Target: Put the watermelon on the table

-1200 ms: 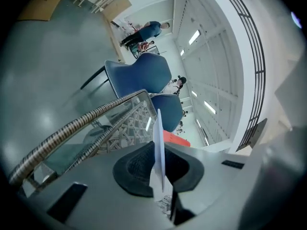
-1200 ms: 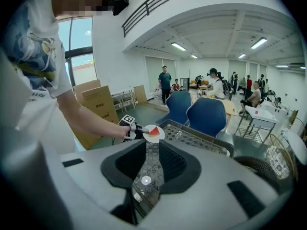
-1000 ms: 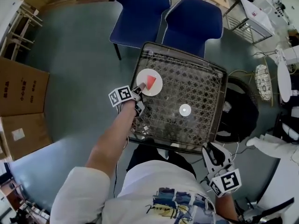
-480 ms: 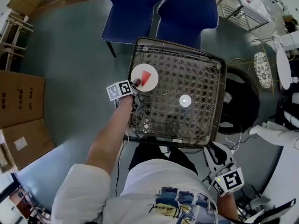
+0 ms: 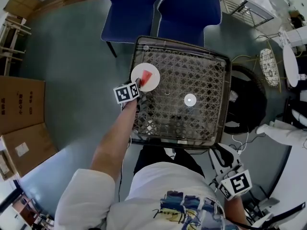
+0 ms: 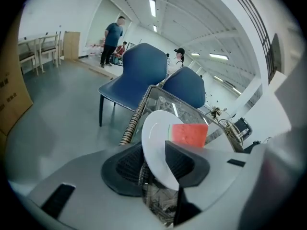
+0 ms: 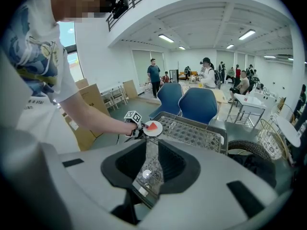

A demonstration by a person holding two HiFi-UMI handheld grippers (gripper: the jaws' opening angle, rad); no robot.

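Observation:
A red watermelon wedge [image 5: 147, 74] lies on a white plate [image 5: 152, 83] at the far left corner of the wicker, glass-topped table [image 5: 223, 104]. My left gripper [image 5: 137, 86] reaches that plate from the left. In the left gripper view the plate's rim [image 6: 156, 145] runs between the jaws of my left gripper [image 6: 153, 166] as they are opening, with the wedge [image 6: 188, 133] just beyond. My right gripper [image 5: 216, 151] hangs off the table's near right corner. In the right gripper view its jaws [image 7: 148, 169] stand apart with nothing between them.
A small white disc [image 5: 190, 99] lies mid-table. Two blue chairs [image 5: 132, 4] [image 5: 189, 13] stand behind the table. Cardboard boxes [image 5: 19, 104] sit on the floor to the left. A black tyre [image 5: 247, 104] and a wire fan [image 5: 270, 73] are on the right.
The left wrist has rolled, turning its marker cube, and the gripper has sunk a little beside the plate. The plate with the wedge stays at the same corner. The right gripper has held still.

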